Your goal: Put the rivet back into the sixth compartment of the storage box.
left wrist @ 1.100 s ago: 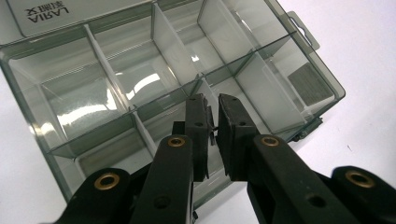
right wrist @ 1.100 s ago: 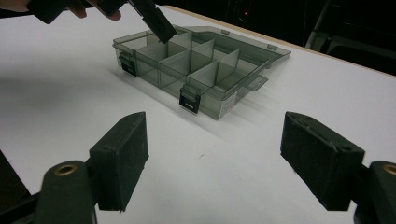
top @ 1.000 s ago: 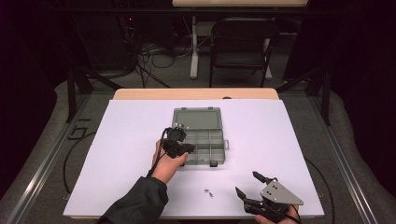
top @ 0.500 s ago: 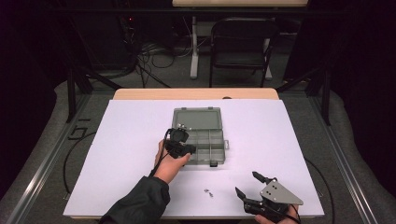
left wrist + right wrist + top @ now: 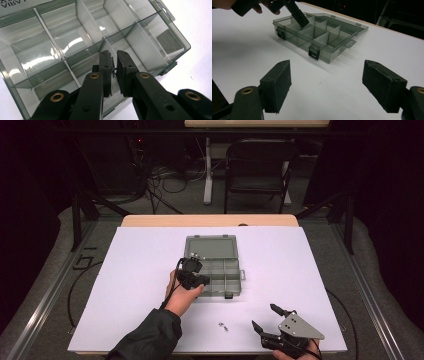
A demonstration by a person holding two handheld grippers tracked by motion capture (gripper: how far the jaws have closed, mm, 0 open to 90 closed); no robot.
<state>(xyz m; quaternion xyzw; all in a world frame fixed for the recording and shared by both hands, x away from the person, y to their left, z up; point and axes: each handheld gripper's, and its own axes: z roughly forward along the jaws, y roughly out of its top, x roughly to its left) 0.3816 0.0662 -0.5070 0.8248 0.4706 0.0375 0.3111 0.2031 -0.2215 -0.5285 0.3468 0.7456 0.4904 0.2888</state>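
Left gripper (image 5: 113, 68) pinching small screw (image 5: 114, 70) | over organizer box (image 5: 212, 270) compartment | right gripper (image 5: 327, 85) wide

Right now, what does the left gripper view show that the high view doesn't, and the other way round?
Left gripper view: a thin small part pinched between the pads of the left tongs, and a grey ribbed patch in a corner compartment.
High view: the right tongs standing open near the front edge of the white table, loose small pieces beside them, and a chair behind the table.
Both: the clear divided box, lid open, with the left tongs over it.
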